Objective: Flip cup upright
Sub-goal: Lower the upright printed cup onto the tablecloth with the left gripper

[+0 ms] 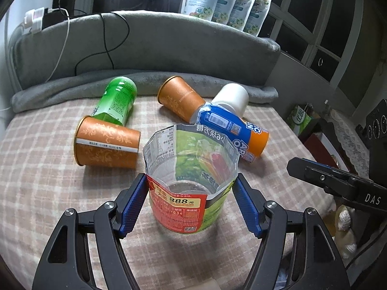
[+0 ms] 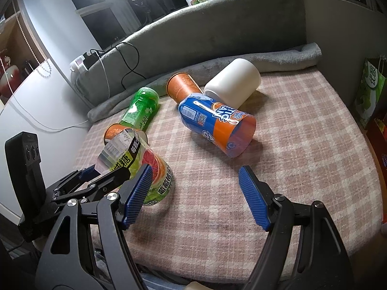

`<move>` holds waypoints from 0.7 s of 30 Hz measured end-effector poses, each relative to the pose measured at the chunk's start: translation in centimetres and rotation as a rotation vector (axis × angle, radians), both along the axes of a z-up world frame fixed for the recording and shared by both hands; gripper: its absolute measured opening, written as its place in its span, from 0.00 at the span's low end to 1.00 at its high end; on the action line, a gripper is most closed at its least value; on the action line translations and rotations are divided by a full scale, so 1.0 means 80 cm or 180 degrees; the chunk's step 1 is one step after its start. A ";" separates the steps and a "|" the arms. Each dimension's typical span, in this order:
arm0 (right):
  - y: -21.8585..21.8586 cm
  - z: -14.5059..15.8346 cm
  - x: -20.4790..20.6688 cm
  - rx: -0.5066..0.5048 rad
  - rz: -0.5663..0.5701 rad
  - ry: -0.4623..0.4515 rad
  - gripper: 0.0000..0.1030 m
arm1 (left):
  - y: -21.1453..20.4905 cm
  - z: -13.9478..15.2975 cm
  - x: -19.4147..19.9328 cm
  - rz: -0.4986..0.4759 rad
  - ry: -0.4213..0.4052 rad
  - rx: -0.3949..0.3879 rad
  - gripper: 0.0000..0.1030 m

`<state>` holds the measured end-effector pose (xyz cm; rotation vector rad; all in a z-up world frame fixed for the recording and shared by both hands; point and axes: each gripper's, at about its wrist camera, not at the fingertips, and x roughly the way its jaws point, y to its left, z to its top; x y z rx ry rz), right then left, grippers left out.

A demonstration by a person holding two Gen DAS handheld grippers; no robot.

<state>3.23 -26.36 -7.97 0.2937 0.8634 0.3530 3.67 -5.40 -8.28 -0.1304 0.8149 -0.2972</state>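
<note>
A clear cut-bottle cup with a green and red label [image 1: 186,193] stands upright on the checked blanket, mouth up. My left gripper [image 1: 191,188] straddles it; the blue pads [image 1: 133,200] sit at its sides, the left one touching, the right one close to the wall. The same cup shows in the right wrist view [image 2: 145,169] with the left gripper's fingers around it. My right gripper [image 2: 196,193] is open and empty over bare blanket, to the right of the cup.
Lying on their sides: a green cup [image 1: 118,101], two orange paper cups [image 1: 106,142] [image 1: 179,96], a blue-orange cup [image 2: 215,123] and a white cup [image 2: 234,82]. A grey blanket roll [image 1: 145,82] lines the back. Boxes [image 1: 300,118] stand past the right edge.
</note>
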 end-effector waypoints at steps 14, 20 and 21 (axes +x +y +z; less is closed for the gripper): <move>0.009 0.011 -0.004 -0.0119 0.0012 -0.0130 0.74 | 0.018 0.005 -0.017 -0.0070 0.0127 -0.0155 0.70; 0.014 0.015 -0.003 -0.0131 0.0020 -0.0183 0.77 | 0.025 0.021 -0.035 -0.0087 -0.0067 -0.0109 0.72; 0.015 0.015 -0.004 -0.0135 0.0025 -0.0199 0.80 | 0.026 0.023 -0.038 -0.0092 -0.0090 -0.0103 0.73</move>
